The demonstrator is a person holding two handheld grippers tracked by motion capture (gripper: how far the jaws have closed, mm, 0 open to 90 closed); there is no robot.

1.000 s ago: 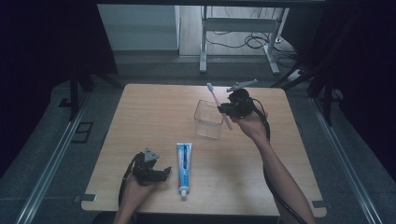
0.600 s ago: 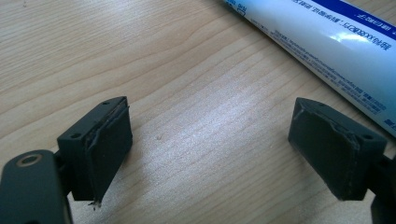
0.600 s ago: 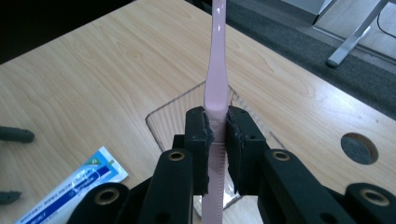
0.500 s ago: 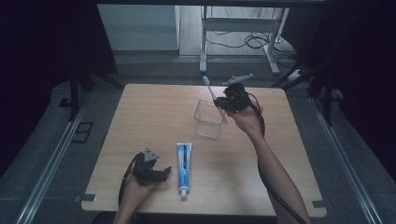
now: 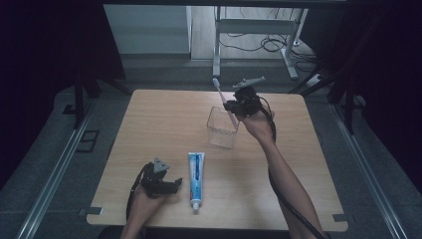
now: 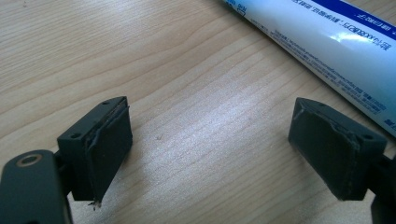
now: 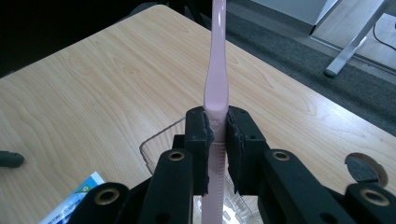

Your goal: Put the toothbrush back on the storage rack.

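A pink toothbrush (image 7: 216,88) stands nearly upright in my right gripper (image 7: 216,130), whose jaws are shut on its handle. In the high view the right gripper (image 5: 234,105) hangs over the right rim of a clear plastic cup (image 5: 222,128), and the toothbrush (image 5: 222,95) has its head pointing up and away. The clear cup (image 7: 159,144) lies just under the jaws. A blue and white toothpaste tube (image 5: 196,178) lies flat near the table's front. My left gripper (image 5: 169,186) rests on the wooden table (image 5: 164,119) left of the tube, open. The tube (image 6: 327,51) runs past its right jaw, untouched.
The table's far edge (image 5: 199,90) is just behind the cup. Beyond it stand a metal table frame (image 5: 249,35) and loose cables (image 5: 271,45) on the floor. Dark curtains close in both sides. A round hole (image 7: 366,169) is cut in the tabletop near the right gripper.
The right hand carried the toothbrush a little to the left and toward the cup, and the brush has tipped from slanted to nearly upright. The left hand stayed put.
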